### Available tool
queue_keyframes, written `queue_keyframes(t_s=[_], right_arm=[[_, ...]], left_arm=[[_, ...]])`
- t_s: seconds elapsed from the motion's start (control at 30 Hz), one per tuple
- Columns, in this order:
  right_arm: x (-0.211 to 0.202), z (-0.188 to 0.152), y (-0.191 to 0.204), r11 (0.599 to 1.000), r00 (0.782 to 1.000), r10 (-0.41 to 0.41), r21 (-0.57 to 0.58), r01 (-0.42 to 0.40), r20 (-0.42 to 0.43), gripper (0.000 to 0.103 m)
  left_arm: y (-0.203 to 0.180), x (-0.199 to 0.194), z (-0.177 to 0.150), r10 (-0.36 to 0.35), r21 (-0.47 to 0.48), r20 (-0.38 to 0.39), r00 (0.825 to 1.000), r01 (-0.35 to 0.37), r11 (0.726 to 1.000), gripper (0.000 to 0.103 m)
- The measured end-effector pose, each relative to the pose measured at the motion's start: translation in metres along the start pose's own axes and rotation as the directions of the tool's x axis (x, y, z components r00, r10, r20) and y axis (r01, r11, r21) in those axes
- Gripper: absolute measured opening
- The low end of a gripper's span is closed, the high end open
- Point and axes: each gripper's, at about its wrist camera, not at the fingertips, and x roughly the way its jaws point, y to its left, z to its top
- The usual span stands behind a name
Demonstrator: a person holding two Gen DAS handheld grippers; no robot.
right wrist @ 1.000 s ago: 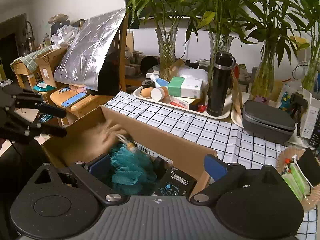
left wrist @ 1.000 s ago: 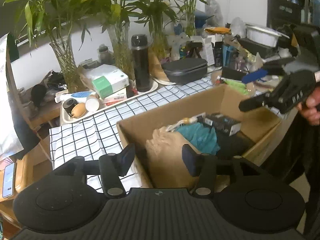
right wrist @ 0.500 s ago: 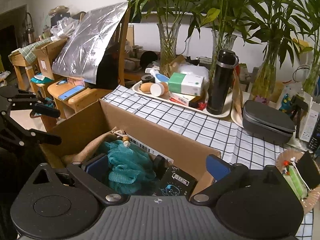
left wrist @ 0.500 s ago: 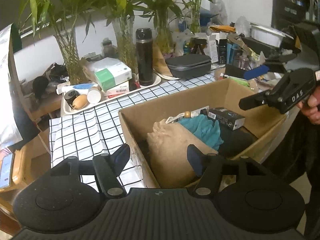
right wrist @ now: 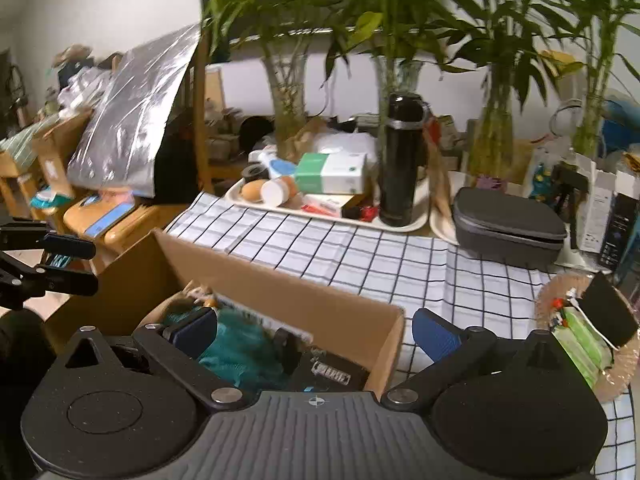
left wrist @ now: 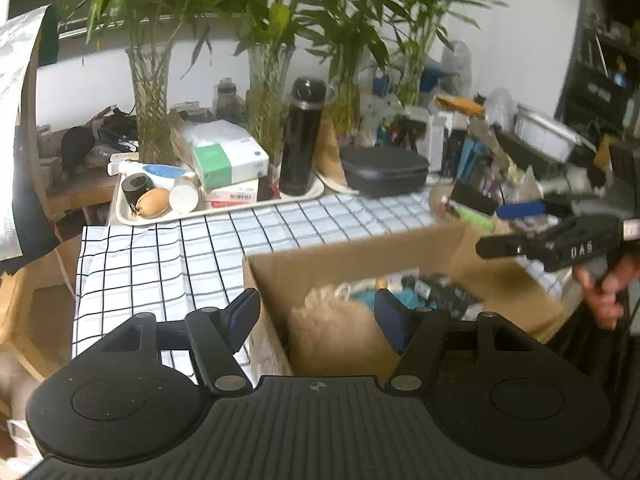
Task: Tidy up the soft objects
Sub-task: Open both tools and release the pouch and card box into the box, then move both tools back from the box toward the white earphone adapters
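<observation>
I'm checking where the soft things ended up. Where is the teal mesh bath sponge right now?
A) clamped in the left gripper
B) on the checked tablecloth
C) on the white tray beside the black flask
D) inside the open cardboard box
D: the teal mesh bath sponge lies inside the open cardboard box, next to a tan cloth bag; both grippers are open and hold nothing.

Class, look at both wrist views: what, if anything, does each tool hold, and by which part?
Nothing is held. The left tool and the right tool are both open above the cardboard box.
</observation>
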Motion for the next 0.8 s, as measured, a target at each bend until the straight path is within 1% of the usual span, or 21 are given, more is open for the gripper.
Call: queue_keyframes(t_s=[0.1, 0.27, 0.4, 0.53, 0.67, 0.73, 0.8], right_arm=[[0.001, 0.004, -0.008, 0.999, 1.0, -0.024, 0.048, 0.023, 0.019, 0.103], [-0.001, 0.006, -0.016, 0.993, 0.997, -0.055, 0.102, 0.05, 0.046, 0.103], [-0.004, 0.005, -0.019, 0.993, 0.996, -0.066, 0.105, 0.059, 0.058, 0.103], [-0.006, 0.005, -0.022, 0.992, 0.994, -0.082, 0.106, 0.075, 0.072, 0.103], [-0.006, 0.008, -0.023, 0.992, 0.991, -0.1, 0.089, 0.091, 0.094, 0.103], [-0.006, 0.01, -0.023, 0.99, 0.984, -0.134, 0.069, 0.126, 0.119, 0.103], [-0.005, 0.011, -0.023, 0.982, 0.973, -0.186, 0.042, 0.181, 0.14, 0.103]], left_arm=[[0.001, 0.003, 0.009, -0.009, -0.029, 0.016, 1.0, 0.01, 1.0, 0.062], [-0.001, 0.004, 0.017, 0.002, -0.021, 0.04, 0.999, -0.001, 1.0, 0.062], [0.002, 0.007, 0.018, 0.005, -0.005, 0.051, 0.999, -0.005, 1.0, 0.062], [0.003, 0.009, 0.019, -0.039, 0.03, 0.07, 0.997, 0.037, 0.999, 0.062], [0.002, 0.015, 0.022, -0.039, 0.05, 0.076, 0.996, 0.035, 0.998, 0.062], [0.005, 0.02, 0.023, -0.032, 0.04, 0.078, 0.996, 0.029, 0.999, 0.062], [0.01, 0.026, 0.025, -0.019, 0.021, 0.081, 0.997, 0.018, 1.0, 0.062]])
